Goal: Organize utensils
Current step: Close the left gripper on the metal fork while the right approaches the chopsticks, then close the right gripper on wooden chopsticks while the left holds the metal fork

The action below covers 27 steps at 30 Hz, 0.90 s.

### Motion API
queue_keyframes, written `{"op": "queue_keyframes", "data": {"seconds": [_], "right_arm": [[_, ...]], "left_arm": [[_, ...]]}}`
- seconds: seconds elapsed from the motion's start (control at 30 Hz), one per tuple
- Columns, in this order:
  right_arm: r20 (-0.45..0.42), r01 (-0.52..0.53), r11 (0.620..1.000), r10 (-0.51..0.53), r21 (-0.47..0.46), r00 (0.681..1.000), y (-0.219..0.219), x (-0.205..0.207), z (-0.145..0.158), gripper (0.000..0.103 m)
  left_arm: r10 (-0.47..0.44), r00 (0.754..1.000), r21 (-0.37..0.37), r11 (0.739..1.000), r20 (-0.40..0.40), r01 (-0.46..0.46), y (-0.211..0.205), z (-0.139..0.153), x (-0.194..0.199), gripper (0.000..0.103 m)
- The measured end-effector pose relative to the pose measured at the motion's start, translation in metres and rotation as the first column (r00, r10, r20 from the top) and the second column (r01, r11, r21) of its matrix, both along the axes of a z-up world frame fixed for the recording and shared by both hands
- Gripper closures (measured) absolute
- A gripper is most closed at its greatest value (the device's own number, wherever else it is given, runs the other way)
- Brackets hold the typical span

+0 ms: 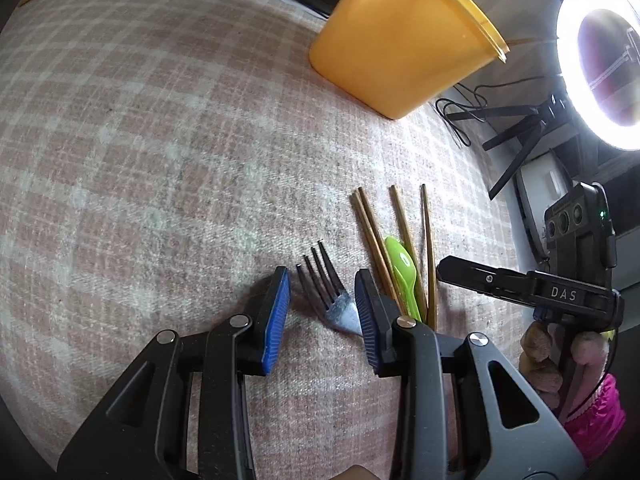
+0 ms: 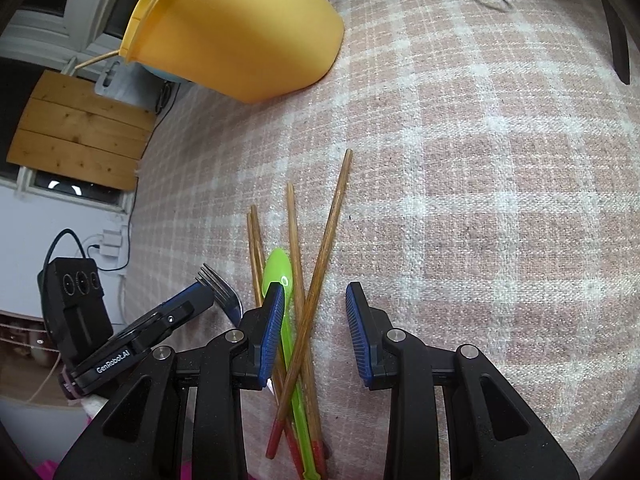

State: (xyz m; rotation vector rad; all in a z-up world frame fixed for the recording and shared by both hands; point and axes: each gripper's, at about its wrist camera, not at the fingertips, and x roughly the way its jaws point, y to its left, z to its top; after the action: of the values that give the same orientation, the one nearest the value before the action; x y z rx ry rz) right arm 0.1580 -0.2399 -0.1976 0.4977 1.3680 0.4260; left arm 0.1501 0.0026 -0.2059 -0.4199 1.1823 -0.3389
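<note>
- Metal fork point(image 1: 332, 292) lies flat on the checked cloth, between the blue pads of the left gripper point(image 1: 322, 312). The jaws stand a little apart and do not look pressed on it, so the fork is not held yet.
- Beside the fork, on the side away from the cloth's open middle, lie four wooden chopsticks point(image 2: 320, 272) and a green plastic spoon point(image 2: 280, 276), all crossed in one pile.
- The right gripper point(image 2: 316, 330) hangs over that pile with its jaws partly open, holding nothing.
- The fork is thin and flat. I think the pads could slide off it, or pinch the soft cloth too.
- The chopsticks cross each other. A grab at one could drag the spoon or flick another stick away.
- The two grippers are close together beside the fork. They could bump.
- The orange cup point(image 1: 400, 36) stands well beyond the fork and already has chopsticks poking out. A hard poke could tip it.
- The pink and white cloth point(image 1: 160, 160) covers the counter. Past the cup are a bright ring light point(image 1: 576, 20) on a tripod, black cables and a wooden board.
</note>
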Motion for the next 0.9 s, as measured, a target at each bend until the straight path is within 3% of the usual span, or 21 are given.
{"op": "queue_keyframes", "data": {"seconds": [0.1,0.2,0.43,0.6,0.67,0.9], "right_arm": [[0.001,-0.005,1.0,0.005,-0.006,1.0,0.001,0.0,0.0,0.073],[0.003,-0.01,1.0,0.01,-0.014,1.0,0.003,0.001,0.0,0.073],[0.003,-0.02,0.999,0.02,-0.029,1.0,0.008,0.003,0.0,0.073],[0.0,-0.018,0.999,0.018,-0.05,1.0,0.013,0.005,0.001,0.075],[-0.004,-0.016,0.998,0.015,-0.059,1.0,0.013,0.007,0.0,0.081],[-0.008,-0.009,0.998,0.009,-0.057,1.0,0.009,0.013,-0.004,0.089]], "left_arm": [[-0.016,1.0,0.05,0.999,0.021,0.015,-0.011,0.001,0.001,0.072],[-0.027,0.999,0.113,0.993,0.032,0.023,-0.021,0.002,0.002,0.091],[-0.058,0.996,0.213,0.976,0.065,0.043,-0.042,0.009,0.003,0.094],[-0.131,0.987,0.342,0.935,0.096,0.091,-0.071,0.017,0.005,0.096],[-0.165,0.981,0.376,0.919,0.097,0.117,-0.084,0.015,0.007,0.096],[-0.178,0.98,0.383,0.914,0.089,0.132,-0.096,0.006,0.014,0.096]]}}
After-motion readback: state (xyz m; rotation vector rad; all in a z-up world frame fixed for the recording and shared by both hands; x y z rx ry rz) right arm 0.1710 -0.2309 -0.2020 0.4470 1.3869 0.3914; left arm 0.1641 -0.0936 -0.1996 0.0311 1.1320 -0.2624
